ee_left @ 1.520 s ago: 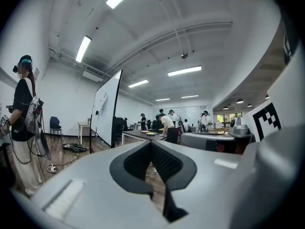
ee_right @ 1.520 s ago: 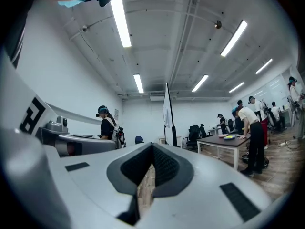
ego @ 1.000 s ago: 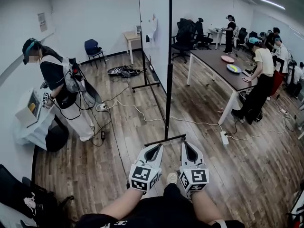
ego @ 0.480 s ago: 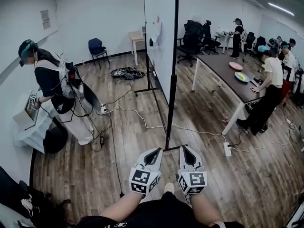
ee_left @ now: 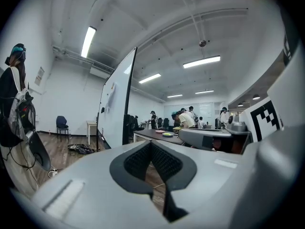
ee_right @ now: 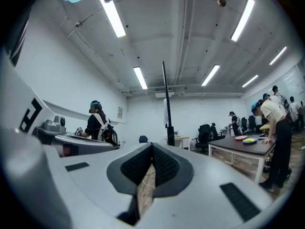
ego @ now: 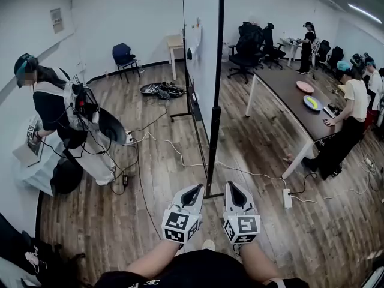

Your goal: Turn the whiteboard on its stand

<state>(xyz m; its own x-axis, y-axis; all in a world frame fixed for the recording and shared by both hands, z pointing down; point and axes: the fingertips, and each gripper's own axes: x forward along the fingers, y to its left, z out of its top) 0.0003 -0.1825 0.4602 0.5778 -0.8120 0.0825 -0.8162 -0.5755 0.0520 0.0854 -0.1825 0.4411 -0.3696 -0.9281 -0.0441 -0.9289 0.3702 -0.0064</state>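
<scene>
Whiteboard, tall white panel in a black metal frame (ego: 201, 53), stands edge-on to the person, its near black upright (ego: 218, 65) straight ahead of both grippers and its near black floor foot (ego: 211, 194) just beyond their tips on the wood-plank floor (ego: 162, 179). Left gripper (ego: 197, 188): jaws pressed together, nothing between them. Right gripper (ego: 231, 185): same, pads meeting, empty. Neither touches the whiteboard. Judgement: the step in hand is the approach, and no grip has been made. To turn the panel well, spread one pair of jaws before contact and pinch the near upright square-on, above the thicker black sleeve (ego: 215, 117) rather than down by the foot, where a pull would tend to drag or tip the stand. The other gripper can press flat on the frame edge to steady it. Whether the panel pivots in its frame or the whole stand must rotate cannot be told from these views, so test with a light push first. Hazards: a white cable (ego: 177, 150) runs across the floor and passes under the whiteboard beside the foot, so it could snag. A person wearing a backpack rig (ego: 60, 116) stands well off the whiteboard's left face. A long dark surface (ego: 288, 92) lies near its right face. Swing slowly and check clearance on both sides.
</scene>
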